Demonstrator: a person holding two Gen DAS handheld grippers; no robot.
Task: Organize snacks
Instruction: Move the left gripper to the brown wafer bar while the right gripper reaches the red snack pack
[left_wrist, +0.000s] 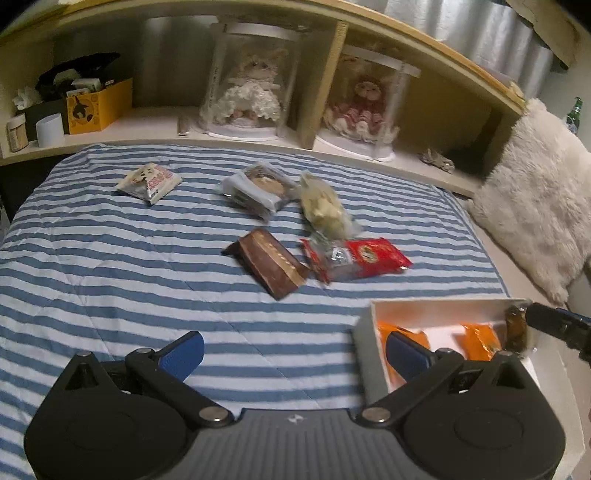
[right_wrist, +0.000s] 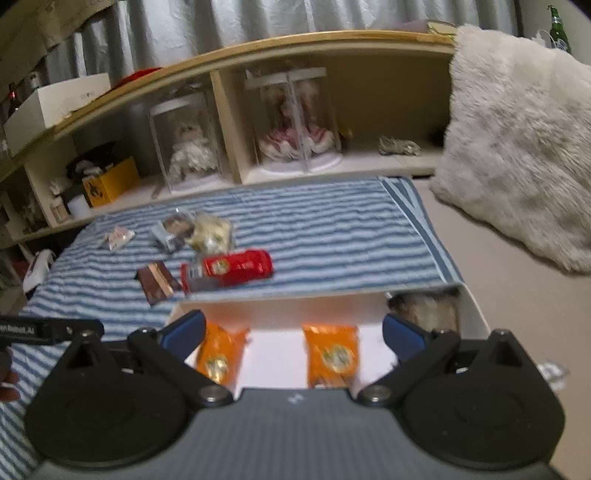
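Several snacks lie on the striped blanket (left_wrist: 110, 258): a brown bar (left_wrist: 269, 267), a red packet (left_wrist: 354, 258), a pale clear bag (left_wrist: 325, 208), a grey-brown packet (left_wrist: 258, 188) and a small white packet (left_wrist: 149, 181). A white box (right_wrist: 280, 306) at the blanket's near right holds two orange packets (right_wrist: 219, 354) (right_wrist: 330, 354) and a brownish snack (right_wrist: 428, 306). My left gripper (left_wrist: 295, 350) is open and empty, over the blanket beside the box (left_wrist: 373, 332). My right gripper (right_wrist: 293, 332) is open and empty above the box, straddling the orange packets. The red packet (right_wrist: 236, 267) lies just beyond the box.
A wooden shelf (left_wrist: 258, 136) behind the bed holds two dolls in clear cases (left_wrist: 255, 81) (left_wrist: 365, 103), a yellow box (left_wrist: 98, 107) and jars. A fluffy white cushion (right_wrist: 517, 140) leans at the right. A green bottle (right_wrist: 559, 29) stands behind it.
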